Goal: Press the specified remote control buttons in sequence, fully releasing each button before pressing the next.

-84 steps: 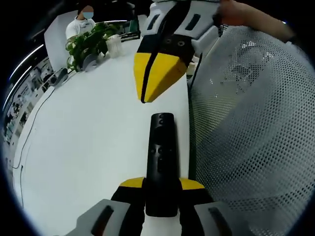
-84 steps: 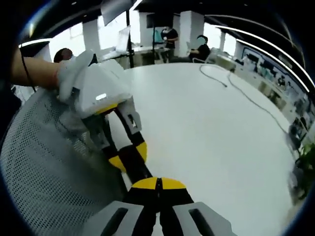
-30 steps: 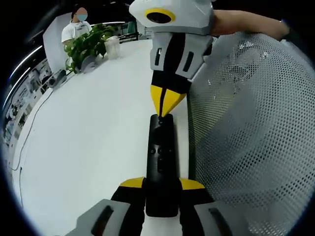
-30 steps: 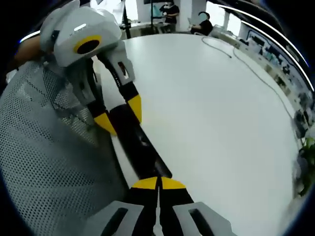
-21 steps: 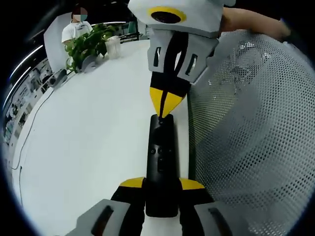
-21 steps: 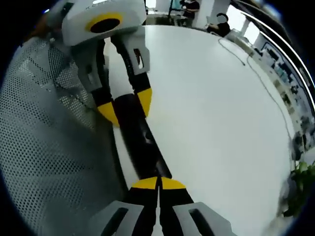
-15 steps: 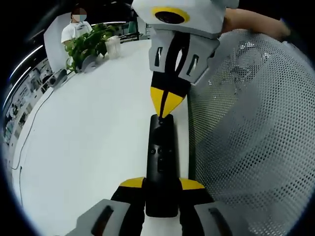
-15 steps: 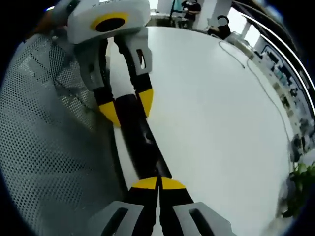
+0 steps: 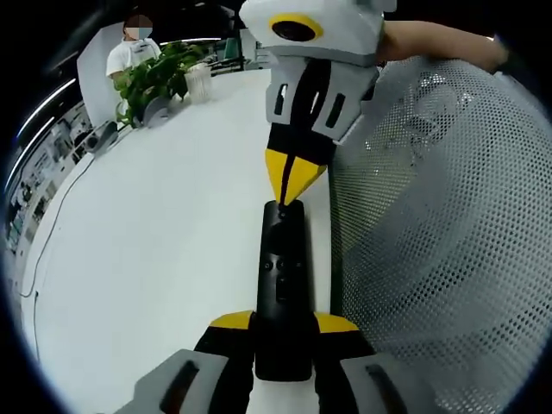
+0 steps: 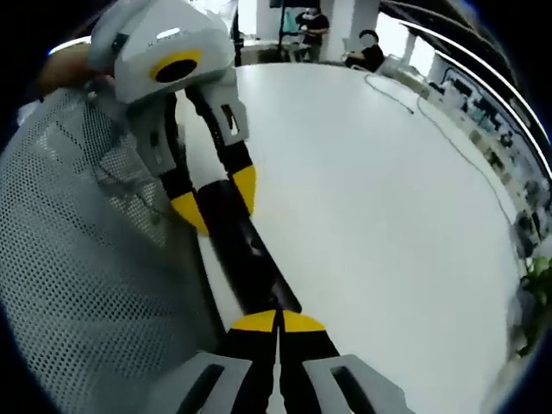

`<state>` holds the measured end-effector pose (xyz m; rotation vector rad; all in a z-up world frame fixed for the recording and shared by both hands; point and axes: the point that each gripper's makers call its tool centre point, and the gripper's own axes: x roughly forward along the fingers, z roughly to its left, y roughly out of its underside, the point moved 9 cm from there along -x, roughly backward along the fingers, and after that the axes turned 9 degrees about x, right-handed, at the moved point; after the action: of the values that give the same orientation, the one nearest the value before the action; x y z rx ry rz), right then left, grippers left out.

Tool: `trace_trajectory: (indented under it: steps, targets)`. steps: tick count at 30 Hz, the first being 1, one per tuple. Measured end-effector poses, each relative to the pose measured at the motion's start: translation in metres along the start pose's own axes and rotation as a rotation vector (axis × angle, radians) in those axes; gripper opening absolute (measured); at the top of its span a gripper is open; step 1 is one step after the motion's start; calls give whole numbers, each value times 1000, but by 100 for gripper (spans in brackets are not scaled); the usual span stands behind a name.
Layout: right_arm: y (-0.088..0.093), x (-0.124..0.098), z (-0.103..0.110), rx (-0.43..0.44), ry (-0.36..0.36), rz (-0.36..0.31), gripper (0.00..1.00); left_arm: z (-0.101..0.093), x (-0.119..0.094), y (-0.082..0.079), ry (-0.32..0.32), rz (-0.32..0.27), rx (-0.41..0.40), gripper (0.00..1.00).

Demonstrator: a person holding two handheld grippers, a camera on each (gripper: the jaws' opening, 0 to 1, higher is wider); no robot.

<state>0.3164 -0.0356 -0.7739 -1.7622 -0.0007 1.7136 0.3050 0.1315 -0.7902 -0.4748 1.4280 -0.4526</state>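
Left gripper fingers clenched on the near end of the black remote control, which runs straight out ahead of them, flat over the white bench. Right gripper fingers pressed together into one yellow point, tip touching the far end of the remote, ahead of the two small round buttons midway along it. In the right gripper view, own yellow fingers closed, no gap between them, tip of the right gripper on the remote control; beyond, left gripper clamping the remote's other end. Just to the right of the left fingers, a white mesh chair back. Far off to their upper left, a potted plant on the bench, a seated person behind it
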Motion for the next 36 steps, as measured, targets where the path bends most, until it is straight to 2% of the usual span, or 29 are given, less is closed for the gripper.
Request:
trace_trajectory:
  steps: [2, 5, 9, 14, 20, 29, 36]
  targets:
    - [0, 0, 1, 3, 1, 2, 0, 0, 0, 0, 0, 1, 0, 25]
    - [0, -2, 0, -53, 39, 6, 0, 0, 0, 0, -1, 2, 0, 25]
    - [-5, -2, 2, -26, 4, -34, 0, 0, 0, 0, 0, 2, 2, 25]
    - [-4, 1, 6, -55, -8, -9, 0, 0, 0, 0, 1, 3, 3, 25]
    - [-7, 4, 7, -69, -16, -10, 0, 0, 0, 0, 2, 6, 6, 25]
    - [-7, 6, 8, -99, -1, -3, 0, 0, 0, 0, 4, 7, 7, 25]
    - [-10, 7, 11, -162, 21, 5, 0, 1, 0, -1, 7, 10, 11, 25]
